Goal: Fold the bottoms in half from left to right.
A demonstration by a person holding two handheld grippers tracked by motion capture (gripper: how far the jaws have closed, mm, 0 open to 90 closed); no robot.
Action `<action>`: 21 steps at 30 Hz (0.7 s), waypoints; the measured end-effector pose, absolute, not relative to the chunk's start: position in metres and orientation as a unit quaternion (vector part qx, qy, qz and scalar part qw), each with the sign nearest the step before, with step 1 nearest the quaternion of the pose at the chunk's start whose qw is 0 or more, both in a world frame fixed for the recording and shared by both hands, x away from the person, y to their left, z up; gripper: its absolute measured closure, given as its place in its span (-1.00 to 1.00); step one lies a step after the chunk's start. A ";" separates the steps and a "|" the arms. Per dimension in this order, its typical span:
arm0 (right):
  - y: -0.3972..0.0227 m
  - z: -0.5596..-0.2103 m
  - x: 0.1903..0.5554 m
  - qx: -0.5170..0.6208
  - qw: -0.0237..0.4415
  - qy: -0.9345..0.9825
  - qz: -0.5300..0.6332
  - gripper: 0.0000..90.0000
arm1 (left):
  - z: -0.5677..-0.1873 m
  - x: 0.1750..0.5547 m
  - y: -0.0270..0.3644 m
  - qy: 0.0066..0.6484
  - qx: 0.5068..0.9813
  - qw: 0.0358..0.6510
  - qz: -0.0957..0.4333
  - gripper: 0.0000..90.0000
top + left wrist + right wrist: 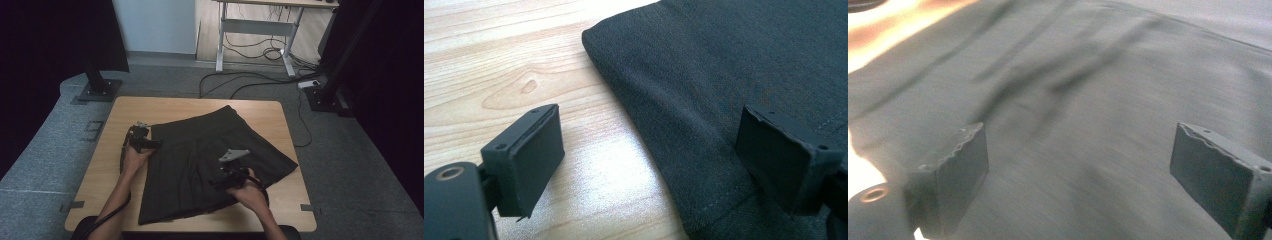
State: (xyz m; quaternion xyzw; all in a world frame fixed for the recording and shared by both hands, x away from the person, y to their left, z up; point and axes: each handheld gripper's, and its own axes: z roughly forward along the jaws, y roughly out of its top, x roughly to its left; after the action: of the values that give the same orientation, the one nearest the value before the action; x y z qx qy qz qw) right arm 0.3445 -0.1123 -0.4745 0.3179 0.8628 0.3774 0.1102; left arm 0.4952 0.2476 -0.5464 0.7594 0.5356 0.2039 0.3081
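A black pleated skirt lies flat on the wooden table, waistband toward the far side. My left gripper hovers at the skirt's left edge near the waistband, jaws open. In the left gripper view the skirt's hemmed edge runs between the two pads, one over bare wood, one over cloth; my left gripper holds nothing. My right gripper is over the skirt's lower middle, open. In the right gripper view the cloth lies blurred beneath my right gripper, nothing pinched.
Bare table wood shows to the left of the skirt and along the front edge. Behind the table stand a dark stand base, floor cables and a white desk frame.
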 end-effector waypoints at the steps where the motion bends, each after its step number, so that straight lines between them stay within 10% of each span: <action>1: -0.112 -0.475 0.344 0.318 0.110 0.863 0.377 -0.82 | -0.546 0.495 0.248 0.536 0.759 0.308 0.204 -0.74; 21: 0.064 -0.521 0.295 0.138 -0.008 0.928 0.345 -0.86 | -0.546 0.497 0.248 0.533 0.762 0.308 0.202 -0.74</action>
State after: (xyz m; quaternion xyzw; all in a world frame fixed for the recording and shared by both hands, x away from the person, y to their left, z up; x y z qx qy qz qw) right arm 0.2954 0.0641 -0.5211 0.1383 0.9283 0.3450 -0.0080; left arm 0.4972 0.2484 -0.5462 0.7616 0.5331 0.2018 0.3084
